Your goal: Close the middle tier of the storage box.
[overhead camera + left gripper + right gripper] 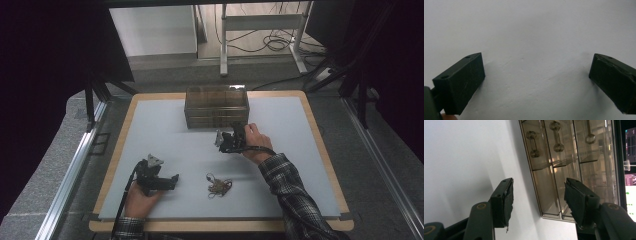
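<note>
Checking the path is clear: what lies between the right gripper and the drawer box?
Nothing: in the right gripper view only bare white mat separates the right gripper, jaws open, from the drawer box.

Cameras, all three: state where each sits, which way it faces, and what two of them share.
High view: above the person's side, facing forward and down on the table; both forearms, left gripper, right gripper, tangled necklace.
Left gripper view: on the left gripper, facing bare table surface; its open jaws.
Right gripper view: on the right gripper, rolled sideways, facing the drawer box; open jaws.
Shared: the drawer box.
</note>
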